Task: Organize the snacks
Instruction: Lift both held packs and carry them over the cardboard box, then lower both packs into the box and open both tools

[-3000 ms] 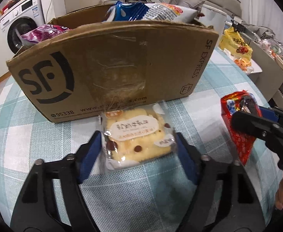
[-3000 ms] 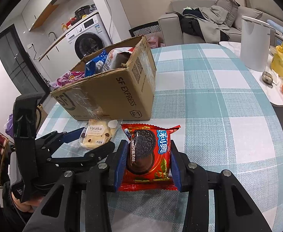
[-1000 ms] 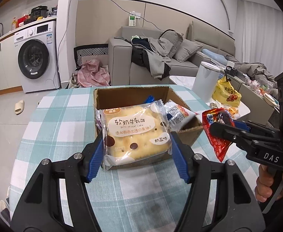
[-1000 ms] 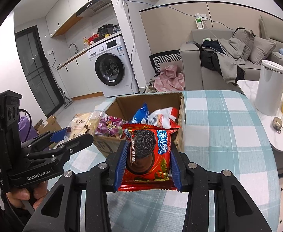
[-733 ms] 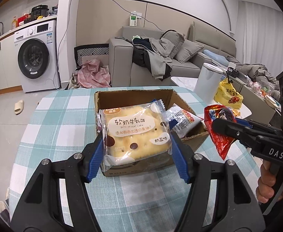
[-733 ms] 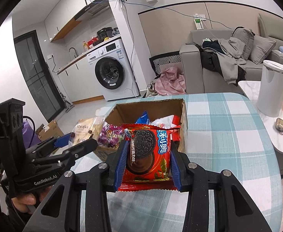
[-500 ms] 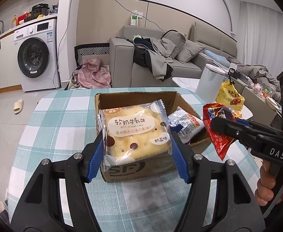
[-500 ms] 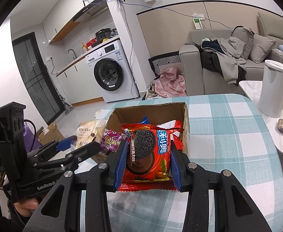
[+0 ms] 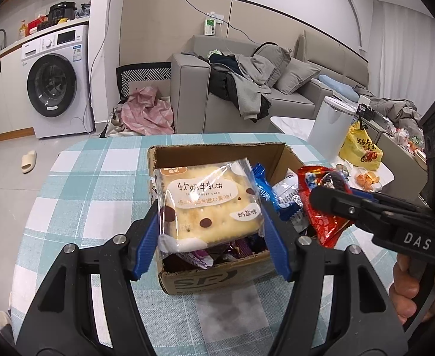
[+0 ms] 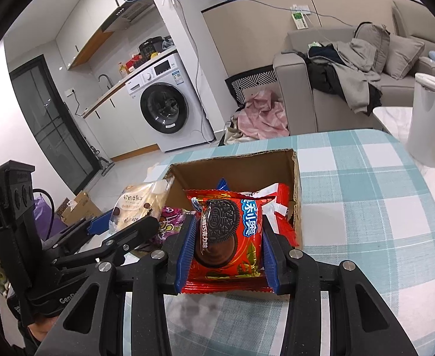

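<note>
Left gripper (image 9: 210, 222) fingers clamp the cake packet (image 9: 210, 204); right gripper (image 10: 224, 244) fingers clamp the Oreo packet (image 10: 226, 234). Both packets hang just over the open cardboard box (image 9: 217, 279) beneath the fingers, apparently for dropping among the snacks inside.

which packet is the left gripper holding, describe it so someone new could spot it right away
Find the open cardboard box on the teal checked table. Just above its near edge, the left gripper clamps a clear square packet holding a pale yellow cake with dark brown dots. The red cookie packet in the right gripper is opaque foil; this one is see-through.
</note>
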Motion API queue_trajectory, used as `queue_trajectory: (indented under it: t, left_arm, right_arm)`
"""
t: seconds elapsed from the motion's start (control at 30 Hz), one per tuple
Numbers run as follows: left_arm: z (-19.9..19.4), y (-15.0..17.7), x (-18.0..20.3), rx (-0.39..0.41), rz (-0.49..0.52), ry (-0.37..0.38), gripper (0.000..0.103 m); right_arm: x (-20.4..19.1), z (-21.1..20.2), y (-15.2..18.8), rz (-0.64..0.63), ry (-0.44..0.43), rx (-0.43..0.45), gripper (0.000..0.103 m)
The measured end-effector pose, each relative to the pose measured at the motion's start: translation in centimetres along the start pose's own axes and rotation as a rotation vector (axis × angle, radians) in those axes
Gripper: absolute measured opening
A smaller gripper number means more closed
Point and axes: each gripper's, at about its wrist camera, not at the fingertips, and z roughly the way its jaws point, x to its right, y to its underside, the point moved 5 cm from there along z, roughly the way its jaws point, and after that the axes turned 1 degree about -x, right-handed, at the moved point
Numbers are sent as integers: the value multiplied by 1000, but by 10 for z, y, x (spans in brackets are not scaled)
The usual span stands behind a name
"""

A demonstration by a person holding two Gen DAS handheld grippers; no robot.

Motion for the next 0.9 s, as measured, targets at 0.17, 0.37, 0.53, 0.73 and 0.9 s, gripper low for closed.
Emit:
queue_trajectory:
  t: [0.17, 0.37, 0.53, 0.73, 0.9]
  left_arm:
    - [11, 0, -2, -12, 4, -2, 62]
    - [17, 3, -3, -19, 7, 0, 62]
    - [23, 6, -2, -22, 13, -3, 62]
    - [30, 10, -2, -26, 31, -3, 62]
    - [36, 11, -3, -31, 30, -7, 62]
  right_arm:
    - [7, 13, -4, 33, -20, -20, 41]
    - [10, 23, -10, 46, -28, -14, 41]
    - [13, 31, -15, 49, -17, -2, 41]
    - [14, 39, -20, 39, 14, 10, 41]
    - [14, 41, -19, 30, 23, 15, 41]
